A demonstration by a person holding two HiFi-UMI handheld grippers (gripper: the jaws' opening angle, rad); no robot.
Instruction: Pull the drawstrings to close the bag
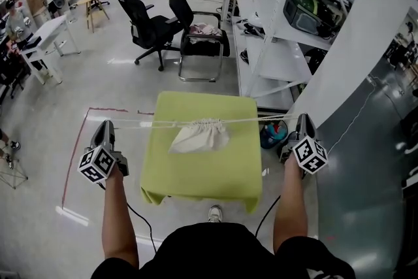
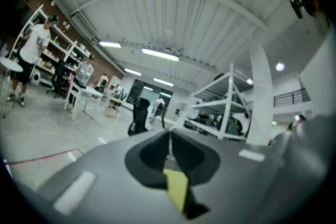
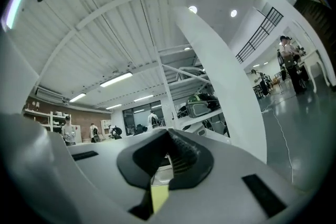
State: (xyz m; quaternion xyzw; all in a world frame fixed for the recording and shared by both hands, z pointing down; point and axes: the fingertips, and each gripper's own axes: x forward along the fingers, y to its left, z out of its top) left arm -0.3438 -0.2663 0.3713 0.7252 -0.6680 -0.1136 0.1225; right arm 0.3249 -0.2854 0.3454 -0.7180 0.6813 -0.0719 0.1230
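Observation:
A white cloth bag (image 1: pixel 196 136) lies on the green table (image 1: pixel 202 173), its mouth gathered tight at the top. From that mouth, white drawstrings (image 1: pixel 157 123) stretch taut to both sides, level with the table's far part. My left gripper (image 1: pixel 104 126) is off the table's left side, shut on the left drawstring end. Off the right side, my right gripper (image 1: pixel 301 119) is shut on the right drawstring (image 1: pixel 261 118). In both gripper views the jaws are pressed together and tilted up toward the ceiling, left gripper (image 2: pixel 169 136), right gripper (image 3: pixel 168 148); the string itself does not show there.
Behind the table stand a black frame chair holding clothes (image 1: pixel 204 42) and an office chair (image 1: pixel 149 26). White shelving (image 1: pixel 281 23) and a white pillar (image 1: pixel 366 55) are at the right. A red tape line (image 1: pixel 75 153) marks the floor at the left. A teal object (image 1: pixel 273 134) sits by the table's right edge.

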